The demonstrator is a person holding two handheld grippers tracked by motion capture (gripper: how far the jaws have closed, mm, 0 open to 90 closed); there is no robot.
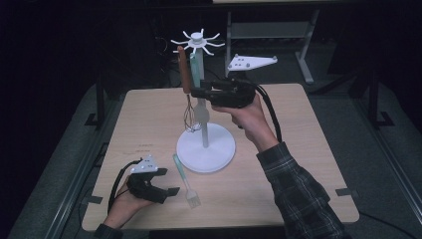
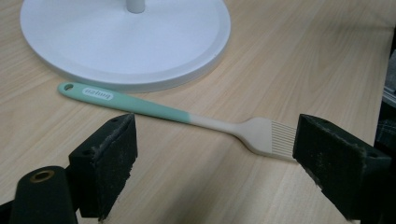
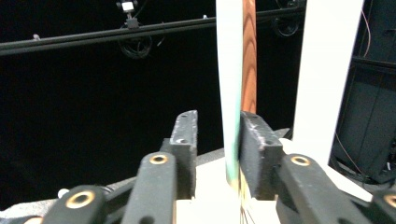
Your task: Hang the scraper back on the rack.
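High view | right gripper (image 1: 199, 92) raised at rack (image 1: 205, 149), jaws parted around hanging spatula (image 1: 200, 112) | left gripper (image 1: 171, 190) released beside brush (image 1: 185, 180) on table | judged: hanging step; next, withdraw cleanly.
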